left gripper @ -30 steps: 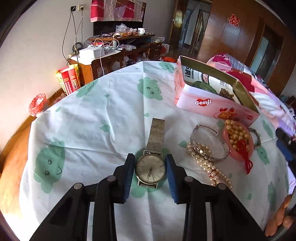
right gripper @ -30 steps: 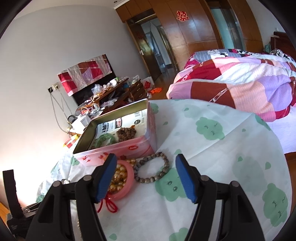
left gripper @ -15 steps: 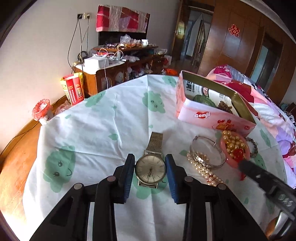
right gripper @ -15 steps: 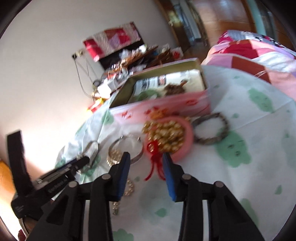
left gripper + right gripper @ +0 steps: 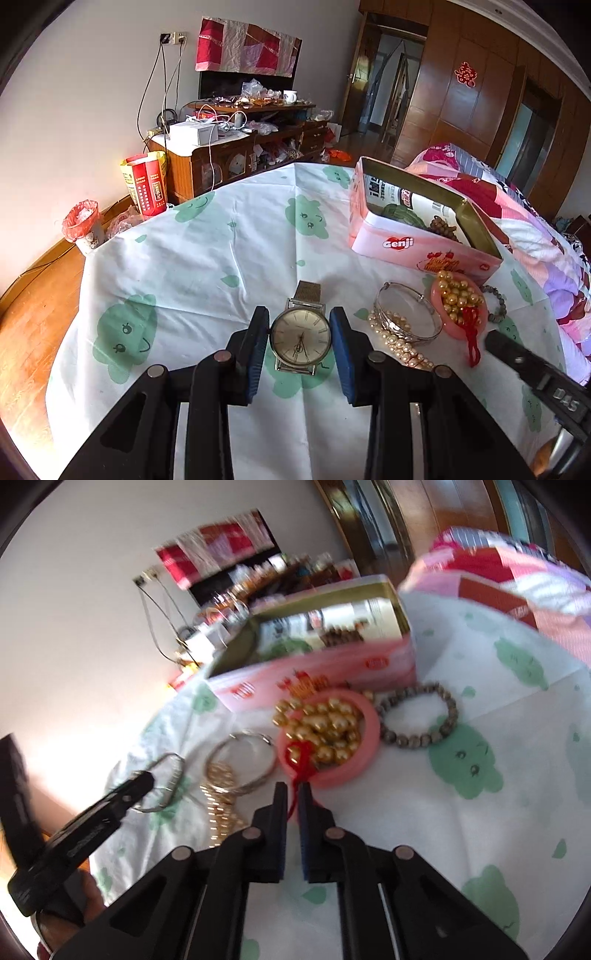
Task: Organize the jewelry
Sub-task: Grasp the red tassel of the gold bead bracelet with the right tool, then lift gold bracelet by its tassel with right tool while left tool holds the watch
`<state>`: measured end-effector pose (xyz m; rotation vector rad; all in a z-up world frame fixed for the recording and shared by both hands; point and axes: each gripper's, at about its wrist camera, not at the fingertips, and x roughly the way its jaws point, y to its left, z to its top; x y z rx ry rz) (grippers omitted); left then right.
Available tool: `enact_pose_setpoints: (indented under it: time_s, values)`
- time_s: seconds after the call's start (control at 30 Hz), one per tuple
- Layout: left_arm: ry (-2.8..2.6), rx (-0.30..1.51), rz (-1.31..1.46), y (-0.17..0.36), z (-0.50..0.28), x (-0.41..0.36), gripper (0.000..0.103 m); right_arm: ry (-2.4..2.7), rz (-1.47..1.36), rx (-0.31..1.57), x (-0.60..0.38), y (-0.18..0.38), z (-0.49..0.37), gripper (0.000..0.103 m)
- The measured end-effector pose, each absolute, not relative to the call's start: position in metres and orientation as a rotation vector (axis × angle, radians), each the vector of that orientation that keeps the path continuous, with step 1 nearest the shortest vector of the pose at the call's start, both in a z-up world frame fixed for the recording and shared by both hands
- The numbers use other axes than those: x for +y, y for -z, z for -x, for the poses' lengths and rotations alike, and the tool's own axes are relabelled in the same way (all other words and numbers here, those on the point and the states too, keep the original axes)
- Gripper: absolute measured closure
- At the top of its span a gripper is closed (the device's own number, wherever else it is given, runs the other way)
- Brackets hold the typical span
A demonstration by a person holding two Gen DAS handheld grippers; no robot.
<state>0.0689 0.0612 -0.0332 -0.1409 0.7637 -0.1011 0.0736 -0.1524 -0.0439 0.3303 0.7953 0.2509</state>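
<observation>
One watch [image 5: 300, 339] gripped in left jaws; right jaws pinch one red tassel [image 5: 300, 775].

Left gripper [image 5: 300, 341] fingers parted, right gripper [image 5: 292, 805] fingers pinched together, both angled down

White cloth [image 5: 207, 258] w/ green bears; pink tin [image 5: 413, 247]; gold beads [image 5: 328, 731]; red tassel [image 5: 301, 764].

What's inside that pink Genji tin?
The pink tin holds a printed paper lining, something green and dark brown beads. Its near wall hides the rest.
</observation>
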Motion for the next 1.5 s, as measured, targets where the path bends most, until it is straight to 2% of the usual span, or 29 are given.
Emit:
enact_pose_setpoints:
  time_s: [0.23, 0.33, 0.37, 0.4, 0.43, 0.5, 0.63, 0.67, 0.7, 0.73, 0.77, 0.8, 0.93, 1.13, 1.3, 1.37, 1.4, 1.43, 1.47, 1.5]
  values:
    - [0.096, 0.760, 0.137, 0.033, -0.070, 0.060, 0.068, -0.244, -0.334, 0.676, -0.163, 0.016, -0.057, 0.094]
    - [0.096, 0.756, 0.142, 0.033, -0.069, 0.061, 0.068, -0.205, -0.290, 0.704, -0.163, 0.018, -0.065, 0.088]
    - [0.098, 0.754, 0.144, 0.032, -0.069, 0.061, 0.068, -0.205, -0.297, 0.731, -0.162, 0.023, -0.069, 0.084]
    - [0.099, 0.751, 0.146, 0.032, -0.069, 0.062, 0.068, -0.209, -0.305, 0.760, -0.159, 0.028, -0.073, 0.073]
    - [0.103, 0.748, 0.152, 0.032, -0.068, 0.062, 0.068, -0.217, -0.310, 0.792, -0.156, 0.034, -0.078, 0.056]
    - [0.105, 0.752, 0.163, 0.033, -0.069, 0.065, 0.068, -0.222, -0.299, 0.829, -0.150, 0.043, -0.082, 0.043]
    - [0.105, 0.762, 0.171, 0.035, -0.070, 0.065, 0.069, -0.211, -0.248, 0.888, -0.137, 0.053, -0.093, 0.043]
    - [0.104, 0.761, 0.170, 0.035, -0.070, 0.065, 0.068, -0.206, -0.233, 0.883, -0.134, 0.052, -0.094, 0.044]
    - [0.104, 0.758, 0.167, 0.035, -0.070, 0.065, 0.068, -0.213, -0.222, 0.883, -0.132, 0.052, -0.095, 0.053]
    - [0.104, 0.756, 0.165, 0.034, -0.070, 0.064, 0.068, -0.213, -0.207, 0.892, -0.129, 0.053, -0.097, 0.076]
    - [0.104, 0.753, 0.163, 0.034, -0.070, 0.064, 0.068, -0.206, -0.195, 0.907, -0.129, 0.055, -0.100, 0.086]
    - [0.105, 0.751, 0.162, 0.034, -0.069, 0.064, 0.068, -0.197, -0.196, 0.912, -0.130, 0.056, -0.101, 0.091]
    - [0.111, 0.734, 0.175, 0.033, -0.067, 0.067, 0.068, -0.216, -0.247, 0.889, -0.142, 0.054, -0.096, 0.095]
    - [0.104, 0.723, 0.178, 0.031, -0.064, 0.067, 0.068, -0.244, -0.274, 0.727, -0.155, 0.021, -0.071, 0.095]
    - [0.098, 0.717, 0.172, 0.029, -0.063, 0.066, 0.068, -0.202, -0.270, 0.665, -0.166, -0.001, -0.063, 0.095]
    - [0.097, 0.718, 0.172, 0.029, -0.063, 0.066, 0.068, -0.189, -0.264, 0.696, -0.165, 0.003, -0.067, 0.090]
    - [0.097, 0.718, 0.172, 0.029, -0.063, 0.066, 0.069, -0.196, -0.270, 0.727, -0.165, 0.008, -0.071, 0.081]
    - [0.097, 0.717, 0.173, 0.029, -0.063, 0.066, 0.069, -0.204, -0.279, 0.770, -0.162, 0.016, -0.076, 0.066]
    - [0.098, 0.717, 0.174, 0.029, -0.063, 0.066, 0.069, -0.208, -0.280, 0.795, -0.160, 0.022, -0.078, 0.057]
    - [0.098, 0.718, 0.174, 0.029, -0.063, 0.066, 0.069, -0.210, -0.268, 0.827, -0.154, 0.030, -0.083, 0.041]
